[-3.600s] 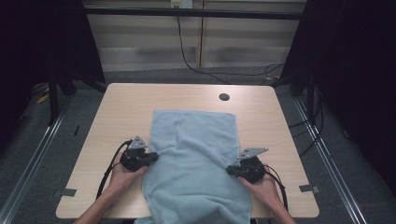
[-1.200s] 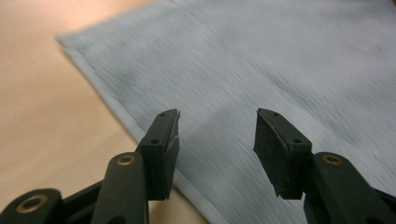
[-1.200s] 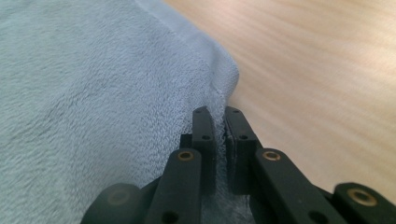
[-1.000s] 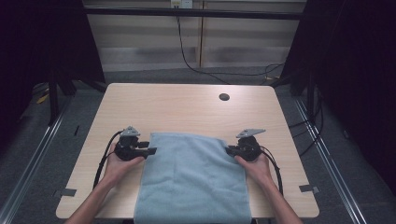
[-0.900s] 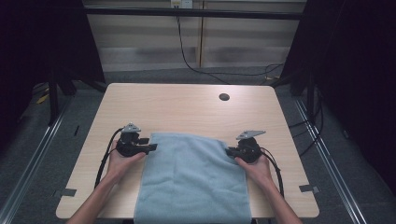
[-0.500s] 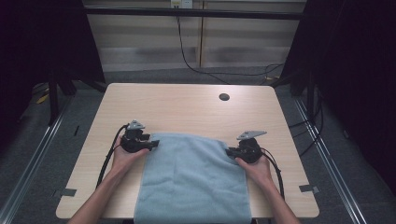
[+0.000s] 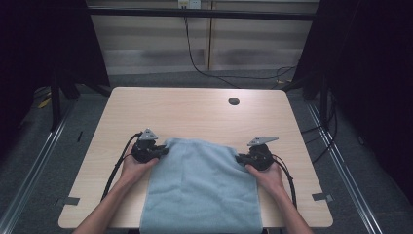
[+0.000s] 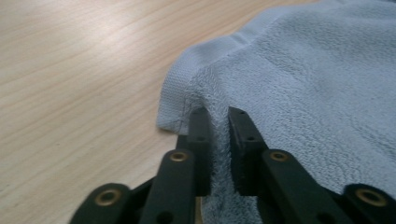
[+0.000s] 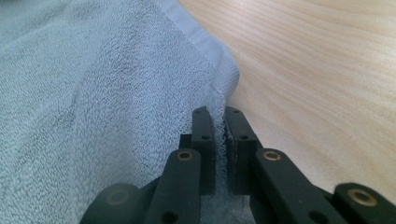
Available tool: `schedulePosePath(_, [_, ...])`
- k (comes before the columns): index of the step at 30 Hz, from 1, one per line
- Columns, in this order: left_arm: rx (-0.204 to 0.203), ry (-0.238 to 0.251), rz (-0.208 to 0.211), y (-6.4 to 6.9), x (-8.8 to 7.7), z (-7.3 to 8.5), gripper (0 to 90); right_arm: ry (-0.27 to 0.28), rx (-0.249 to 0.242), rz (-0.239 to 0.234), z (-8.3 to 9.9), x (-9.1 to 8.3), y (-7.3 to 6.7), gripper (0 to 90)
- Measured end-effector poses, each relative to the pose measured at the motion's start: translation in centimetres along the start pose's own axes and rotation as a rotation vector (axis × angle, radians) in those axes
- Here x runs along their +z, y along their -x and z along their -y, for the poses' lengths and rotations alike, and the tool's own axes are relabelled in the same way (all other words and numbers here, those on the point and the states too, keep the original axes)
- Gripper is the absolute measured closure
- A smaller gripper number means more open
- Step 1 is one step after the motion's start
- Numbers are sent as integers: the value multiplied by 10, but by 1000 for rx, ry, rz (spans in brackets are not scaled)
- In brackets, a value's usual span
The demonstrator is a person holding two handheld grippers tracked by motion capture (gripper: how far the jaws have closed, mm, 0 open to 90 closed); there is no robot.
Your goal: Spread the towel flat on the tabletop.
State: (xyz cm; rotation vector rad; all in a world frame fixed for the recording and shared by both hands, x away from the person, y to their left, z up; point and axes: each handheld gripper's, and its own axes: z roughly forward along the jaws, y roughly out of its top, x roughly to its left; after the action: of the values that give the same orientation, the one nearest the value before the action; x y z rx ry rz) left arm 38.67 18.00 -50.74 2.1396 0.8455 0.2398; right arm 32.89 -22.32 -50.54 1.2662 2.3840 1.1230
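Note:
A light blue towel lies flat on the wooden table, and its near end reaches the table's front edge. My left gripper is at the towel's far left corner. Its jaws have just been closing, and in the left gripper view the gripper is shut on a pinch of the towel beside the hem. My right gripper holds the far right corner. In the right gripper view the gripper is shut on the towel just inside its edge.
A small dark hole sits in the tabletop at the back right. Black cables trail from both grippers toward the front edge. Bare wood lies beyond the towel. Dark floor and metal rails surround the table.
The towel's far edge lies closer to the person than at first. My left gripper has slid right from beside the towel onto its corner. The right gripper has stayed put.

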Motion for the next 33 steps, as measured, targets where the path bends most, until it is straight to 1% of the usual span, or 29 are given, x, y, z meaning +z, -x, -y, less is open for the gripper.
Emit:
schedulePosePath(1, [0, 0, 0, 0, 0, 0, 833, 2, 14, -4, 1, 0, 1, 848])
schedulePosePath(2, [-7, -6, 19, -2, -1, 0, 833, 2, 14, -4, 1, 0, 1, 848])
schedulePosePath(3, [-31, -7, 35, -4, -3, 2, 844, 14, 31, -11, 2, -1, 2, 850])
schedulePosePath(4, [-31, -7, 35, -4, -3, 2, 846, 14, 31, -11, 2, -1, 2, 850])
schedulePosePath(5, [-50, -4, 47, -6, -6, 5, 847, 19, 35, -10, 2, -1, 3, 853])
schedulePosePath(9, [-81, 7, 58, -9, -12, 8, 849, 39, 49, -2, 2, -5, 5, 855])
schedulePosePath(10, [-81, 7, 58, -9, -12, 8, 849, 39, 49, -2, 2, -5, 5, 855])
schedulePosePath(11, [-84, 11, 70, -10, -14, 8, 849, 52, 50, -4, 1, -7, 6, 855])
schedulePosePath(12, [-83, 26, 71, -9, -18, 6, 849, 81, 61, -7, -3, -12, 8, 855])
schedulePosePath(13, [-85, 33, 79, -9, -19, 6, 849, 97, 64, -6, -5, -15, 8, 855])
schedulePosePath(14, [-88, 43, 83, -8, -21, 4, 849, 107, 71, -6, -6, -17, 8, 855])
schedulePosePath(16, [-91, 68, 88, -7, -27, 2, 850, 140, 66, -4, -11, -23, 10, 856])
schedulePosePath(17, [-91, 68, 88, -7, -27, 2, 850, 140, 66, -4, -11, -23, 10, 856])
schedulePosePath(18, [-93, 85, 92, -7, -30, 0, 850, 158, 75, -11, -13, -27, 11, 856])
schedulePosePath(19, [-100, 109, 91, -7, -35, -3, 850, 187, 81, -27, -19, -33, 12, 857])
schedulePosePath(20, [-113, 126, 94, -7, -37, -4, 849, 202, 86, -33, -22, -35, 13, 857])
schedulePosePath(21, [-113, 126, 94, -7, -37, -4, 850, 218, 92, -39, -25, -38, 13, 858])
schedulePosePath(22, [-130, 145, 104, -7, -38, -7, 849, 233, 92, -42, -28, -40, 14, 858])
schedulePosePath(23, [-130, 145, 104, -7, -38, -7, 849, 233, 92, -42, -28, -40, 14, 858])
schedulePosePath(24, [-128, 151, 102, -6, -39, -9, 849, 249, 88, -42, -37, -43, 14, 859])
schedulePosePath(25, [-130, 174, 105, -7, -42, -14, 850, 251, 83, -42, -41, -43, 14, 859])
schedulePosePath(26, [-135, 186, 106, -7, -43, -16, 850, 253, 77, -37, -45, -44, 15, 859])
schedulePosePath(27, [-135, 186, 106, -7, -43, -16, 850, 253, 77, -37, -45, -44, 15, 859])
schedulePosePath(28, [-118, 190, 100, -9, -47, -24, 850, 265, 71, -32, -56, -48, 16, 859])
schedulePosePath(29, [-116, 200, 90, -9, -49, -29, 850, 275, 68, -32, -61, -50, 16, 859])
schedulePosePath(30, [-116, 200, 90, -9, -49, -29, 850, 275, 68, -32, -61, -50, 16, 859])
schedulePosePath(31, [-108, 204, 83, -11, -53, -35, 850, 284, 58, -34, -66, -53, 17, 859])
schedulePosePath(32, [-102, 221, 78, -13, -58, -42, 852, 289, 48, -21, -76, -60, 18, 859])
schedulePosePath(33, [-102, 232, 75, -15, -61, -47, 853, 291, 46, -17, -78, -63, 20, 859])
